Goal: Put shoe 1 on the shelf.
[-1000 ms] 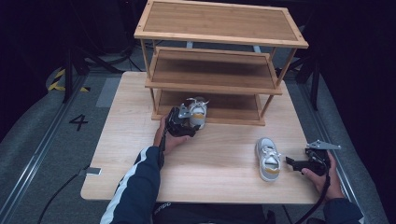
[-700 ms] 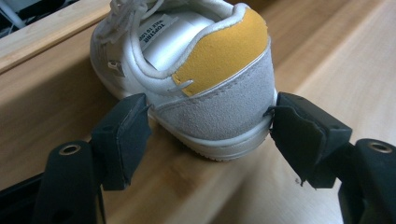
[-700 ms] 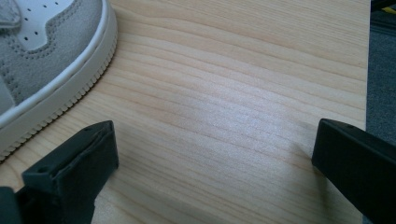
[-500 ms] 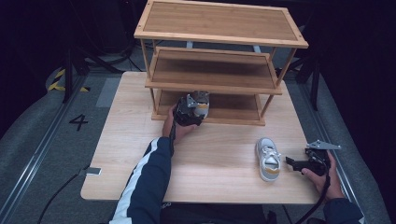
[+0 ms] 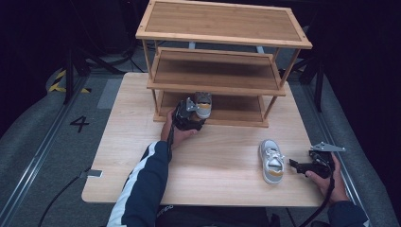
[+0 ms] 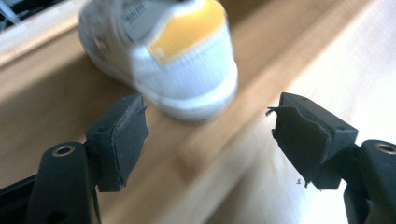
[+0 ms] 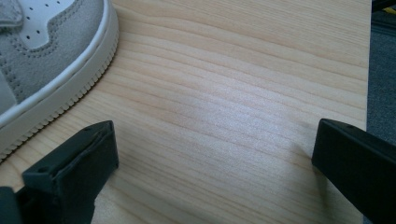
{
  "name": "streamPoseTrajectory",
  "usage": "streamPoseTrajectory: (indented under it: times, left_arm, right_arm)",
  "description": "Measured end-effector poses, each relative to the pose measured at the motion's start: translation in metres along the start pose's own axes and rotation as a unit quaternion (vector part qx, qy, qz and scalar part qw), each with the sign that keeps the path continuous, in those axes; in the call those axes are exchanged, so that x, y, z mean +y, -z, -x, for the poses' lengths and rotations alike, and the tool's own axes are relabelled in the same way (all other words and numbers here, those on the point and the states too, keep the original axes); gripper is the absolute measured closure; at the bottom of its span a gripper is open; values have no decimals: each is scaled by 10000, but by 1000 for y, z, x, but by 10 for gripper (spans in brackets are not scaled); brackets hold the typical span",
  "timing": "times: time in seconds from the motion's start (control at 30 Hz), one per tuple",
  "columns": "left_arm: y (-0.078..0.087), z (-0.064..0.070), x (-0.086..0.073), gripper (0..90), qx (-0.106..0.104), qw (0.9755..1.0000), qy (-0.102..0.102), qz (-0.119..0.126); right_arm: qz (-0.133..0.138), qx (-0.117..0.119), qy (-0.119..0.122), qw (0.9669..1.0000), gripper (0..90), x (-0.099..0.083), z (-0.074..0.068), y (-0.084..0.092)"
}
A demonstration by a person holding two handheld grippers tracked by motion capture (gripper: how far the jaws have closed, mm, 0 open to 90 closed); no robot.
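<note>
Shoes: two small sneakers, white and grey with yellow heel patches; we are putting them onto the wooden rack; one shoe sits on the bottom shelf at its front edge, heel toward us; the other shoe lies on the table at the right, well apart from the rack

Left gripper: at the front of the bottom shelf, just behind the shelved shoe; in the left gripper view its pads stand wide apart with the heel beyond them and untouched; the jaws have just been opening, nothing between them; we judge this shoe released

Right gripper: resting low on the table just beside the second shoe; in the right gripper view its jaws are spread wide over bare wood, the shoe's sole edge off to one side; holding nothing

Handling: light, we judge; soft suede and fabric upper that gives under a squeeze; the rubber sole is firmer and not slippery; sturdy, not fragile

Where to hold: across the heel counter or the sides near the collar, where the stiffening is; the blur in the left gripper view leaves the heel's exact shape unsure, so we would close gently

Next: the right gripper takes the table shoe by its heel
</note>
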State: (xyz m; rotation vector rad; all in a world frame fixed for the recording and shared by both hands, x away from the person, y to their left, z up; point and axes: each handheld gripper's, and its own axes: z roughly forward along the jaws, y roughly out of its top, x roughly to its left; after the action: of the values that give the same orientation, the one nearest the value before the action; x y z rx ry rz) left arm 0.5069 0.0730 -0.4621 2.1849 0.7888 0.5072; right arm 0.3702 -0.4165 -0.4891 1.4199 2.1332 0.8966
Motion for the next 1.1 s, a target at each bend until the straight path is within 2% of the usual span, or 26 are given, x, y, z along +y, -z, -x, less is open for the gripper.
streamPoseTrajectory:
  times: [0.03, 0.1, 0.17, 0.2, 0.3, 0.37, 0.4, 0.5, 0.53, 0.57, 0.63, 0.67, 0.7, 0.83, 1.0, 1.07, 1.1]
  left_arm:
    - [5, 1, -4, 253, 3, 9998, -163, -141]
    - [12, 6, -12, 253, -104, 9998, -53, -134]
    - [19, 9, -18, 246, -173, 9996, -76, -187]
    - [27, 9, -22, 239, -143, 9992, -246, -281]
    - [41, 17, -34, 239, -269, 9994, -150, -140]
    - [50, 21, -42, 239, -263, 9992, -256, -167]
    - [55, 23, -47, 239, -255, 9992, -246, -177]
    - [70, 27, -60, 237, -278, 9983, -391, -317]
    - [78, 28, -65, 235, -268, 9985, -371, -288]
    - [78, 28, -65, 234, -268, 9985, -371, -288]
    - [88, 29, -73, 220, -428, 9979, -264, -404]
    - [93, 29, -76, 210, -427, 9975, -302, -482]
    - [99, 31, -80, 210, -413, 9975, -244, -514]
    - [118, 33, -96, 211, -392, 9971, -299, -573]
    - [135, 34, -114, 207, -304, 9968, -312, -664]
    - [141, 33, -121, 208, -365, 9966, -231, -702]
    - [143, 32, -125, 209, -350, 9962, -259, -749]
  right_arm:
    - [0, 0, 1, 10000, 5, 0, 0, 0]
    - [0, 0, 2, 10000, 5, 0, 0, 0]
    - [0, 0, 1, 10000, 5, 0, 0, 0]
    - [-1, 1, 0, 10000, 5, 0, 0, 0]
    - [-1, 1, 1, 10000, 5, 0, 0, 0]
    - [0, 0, 0, 10000, 6, 0, 0, 0]
    - [-1, 1, 1, 10000, 6, 0, 0, 0]
    - [-1, 12, 6, 10000, 5, 0, 0, 0]
    - [-1, 13, 25, 10000, 5, 0, 0, 0]
    - [-1, 13, 25, 10000, 5, 0, 0, 0]
    - [-3, 20, 15, 10000, 5, 0, 0, 0]
    - [-5, 24, 17, 10000, 5, 1, 0, 0]
    - [-7, 31, 19, 10000, 5, 1, 0, -1]
    - [-8, 32, 7, 10000, 5, 1, 0, -1]
    - [-8, 15, -12, 10000, 5, 1, -1, 0]
    - [-7, 12, -18, 10000, 5, 1, -1, 0]
    - [-7, 10, -21, 10000, 5, 1, -1, 0]
